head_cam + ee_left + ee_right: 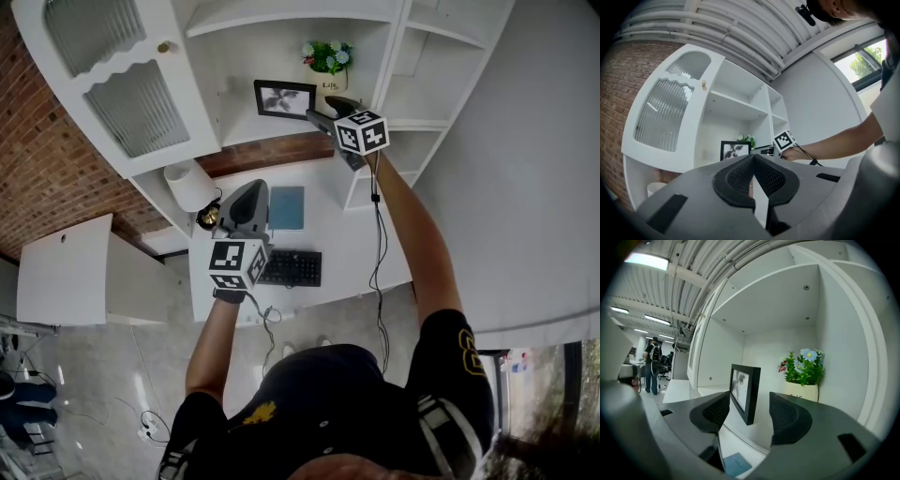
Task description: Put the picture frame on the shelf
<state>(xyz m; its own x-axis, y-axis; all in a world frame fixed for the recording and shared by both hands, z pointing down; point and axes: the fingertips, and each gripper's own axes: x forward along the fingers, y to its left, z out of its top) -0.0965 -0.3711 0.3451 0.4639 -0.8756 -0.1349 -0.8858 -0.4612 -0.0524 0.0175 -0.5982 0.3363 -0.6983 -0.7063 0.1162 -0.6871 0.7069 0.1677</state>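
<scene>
The black picture frame [284, 98] stands upright on the white shelf [246, 129], next to a potted plant. My right gripper [317, 116] is just right of the frame at shelf height. In the right gripper view its jaws are apart, and the frame [745, 391] stands free beyond them, touching neither pad. My left gripper [246, 212] hangs lower, over the desk, with its pads [740, 177] pressed together and nothing between them. The frame [734, 150] also shows small in the left gripper view.
A pot of blue flowers [802, 373] stands right of the frame. The cabinet door [122, 80] with ribbed glass hangs open at left. Below lie a desk [339, 251] with a keyboard [292, 268], a blue notebook [286, 207] and a white lamp [188, 184].
</scene>
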